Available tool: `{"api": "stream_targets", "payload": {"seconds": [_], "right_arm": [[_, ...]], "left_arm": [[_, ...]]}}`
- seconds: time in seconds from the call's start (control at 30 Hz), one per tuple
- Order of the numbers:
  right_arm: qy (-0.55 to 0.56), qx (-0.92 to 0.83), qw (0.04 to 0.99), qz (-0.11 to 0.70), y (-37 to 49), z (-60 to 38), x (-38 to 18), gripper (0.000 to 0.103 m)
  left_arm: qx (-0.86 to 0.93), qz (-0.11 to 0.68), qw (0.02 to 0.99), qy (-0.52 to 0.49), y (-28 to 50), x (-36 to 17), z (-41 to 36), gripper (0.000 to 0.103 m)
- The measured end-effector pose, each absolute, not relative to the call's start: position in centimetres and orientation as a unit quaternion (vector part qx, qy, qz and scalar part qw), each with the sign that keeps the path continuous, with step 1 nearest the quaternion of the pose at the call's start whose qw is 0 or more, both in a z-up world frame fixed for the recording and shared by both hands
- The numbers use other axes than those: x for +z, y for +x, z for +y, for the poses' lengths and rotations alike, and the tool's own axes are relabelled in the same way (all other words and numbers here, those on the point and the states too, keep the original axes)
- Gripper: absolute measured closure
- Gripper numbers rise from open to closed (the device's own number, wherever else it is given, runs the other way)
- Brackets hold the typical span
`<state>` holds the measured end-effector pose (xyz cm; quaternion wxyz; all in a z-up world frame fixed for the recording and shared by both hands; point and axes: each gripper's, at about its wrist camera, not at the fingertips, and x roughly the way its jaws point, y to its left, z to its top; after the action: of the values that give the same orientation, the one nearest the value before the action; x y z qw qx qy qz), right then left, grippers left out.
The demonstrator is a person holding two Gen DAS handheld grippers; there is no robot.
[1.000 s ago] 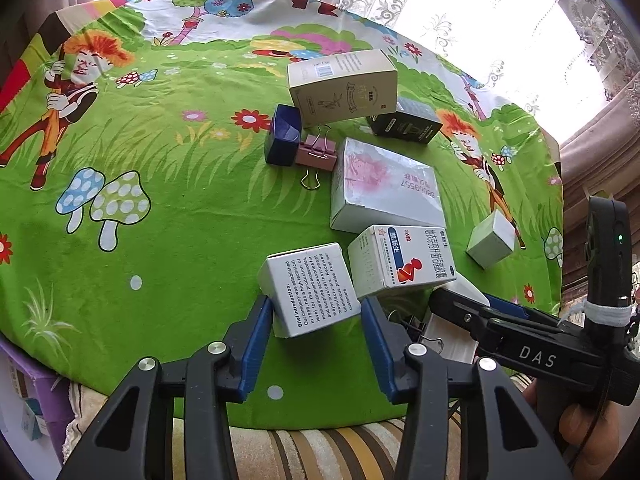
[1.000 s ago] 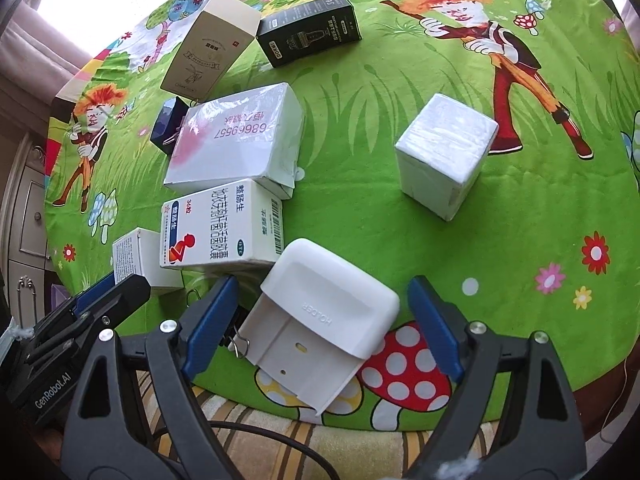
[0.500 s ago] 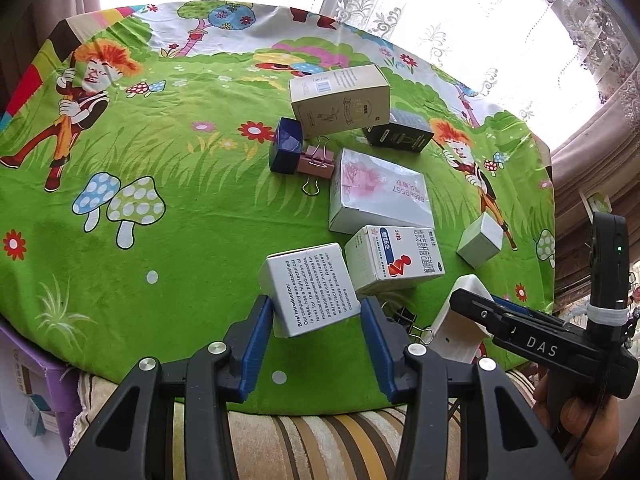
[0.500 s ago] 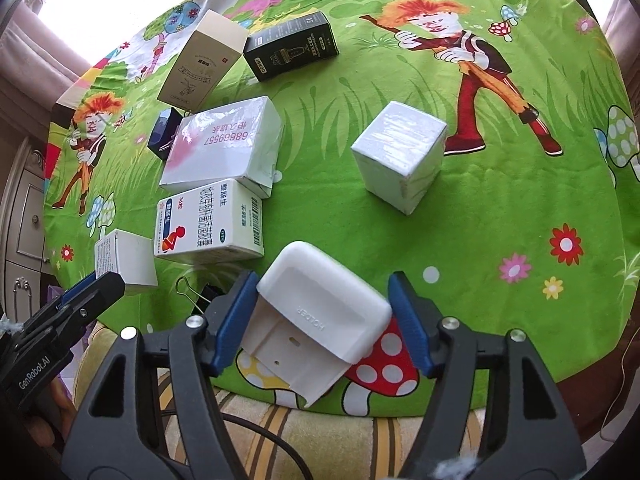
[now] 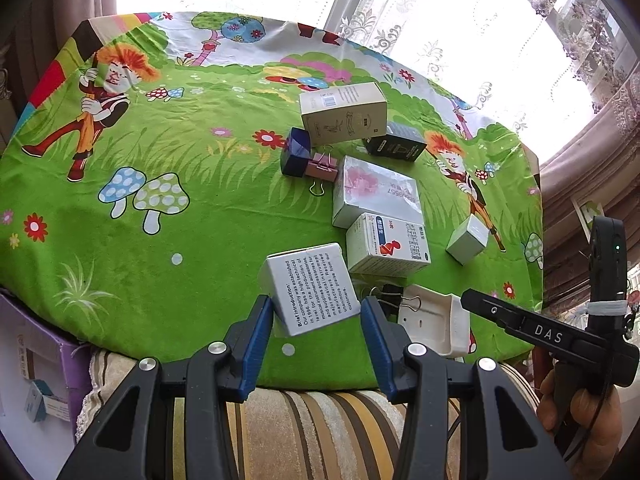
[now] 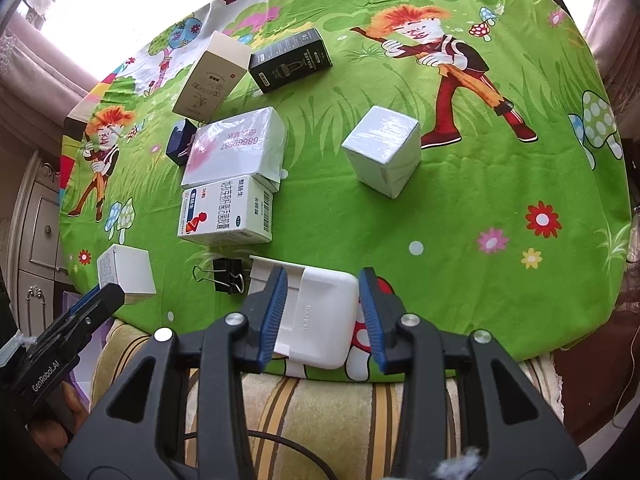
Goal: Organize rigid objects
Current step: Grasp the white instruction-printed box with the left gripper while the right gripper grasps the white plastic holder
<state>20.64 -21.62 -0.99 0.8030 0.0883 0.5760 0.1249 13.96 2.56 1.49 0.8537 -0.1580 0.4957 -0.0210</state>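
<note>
Grippers work in parallel: left gripper point(image 5: 316, 320) clamps a white printed carton point(image 5: 310, 290); right gripper point(image 6: 320, 316), jaws just closing, pinches a white plastic holder point(image 6: 320, 314) beside the black binder clip point(image 6: 226, 276), for sorting

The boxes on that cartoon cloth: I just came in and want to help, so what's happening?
A person is sorting them with a handheld gripper in each hand. The left gripper grips a white box with printed text. The right gripper has just been closing on a white plastic holder. Other boxes lie on the tablecloth.

Green cartoon-print cloth point(image 6: 460, 216) — white boxes, one black box point(image 6: 290, 60), blue fingers point(image 6: 274, 312).
</note>
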Motion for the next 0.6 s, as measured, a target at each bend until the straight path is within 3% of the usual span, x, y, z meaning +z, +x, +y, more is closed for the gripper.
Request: {"api": "stream_targets", "payload": {"seconds": [0.03,0.07,0.3,0.4,0.43,0.47,0.6], "right_arm": [[0.075,0.131,0.805,0.573,20.4,-21.2,-0.9,0.034],[0.057,0.136,0.809,0.570,20.1,-20.8,-0.7,0.026],[0.006,0.128,0.785,0.606,20.5,-19.5,-3.5,0.025],[0.002,0.125,0.778,0.616,20.7,-19.6,-4.4,0.041],[-0.006,0.125,0.781,0.611,20.7,-19.6,-4.2,0.056],[-0.005,0.130,0.780,0.612,20.6,-19.6,-4.1,0.063],[-0.010,0.137,0.782,0.608,19.7,-19.8,-3.6,0.063]], "left_arm": [[-0.021,0.495,0.854,-0.159,13.8,1.6,2.7,0.056],[-0.019,0.494,0.854,-0.161,13.6,1.6,2.8,0.056],[-0.014,0.488,0.856,-0.168,12.4,2.0,3.8,0.056],[-0.010,0.484,0.858,-0.171,11.7,2.3,4.4,0.056],[-0.009,0.483,0.858,-0.173,11.5,2.4,4.6,0.056],[-0.008,0.482,0.859,-0.175,11.2,2.4,4.8,0.056],[-0.002,0.476,0.860,-0.181,10.3,2.7,5.7,0.056]]}}
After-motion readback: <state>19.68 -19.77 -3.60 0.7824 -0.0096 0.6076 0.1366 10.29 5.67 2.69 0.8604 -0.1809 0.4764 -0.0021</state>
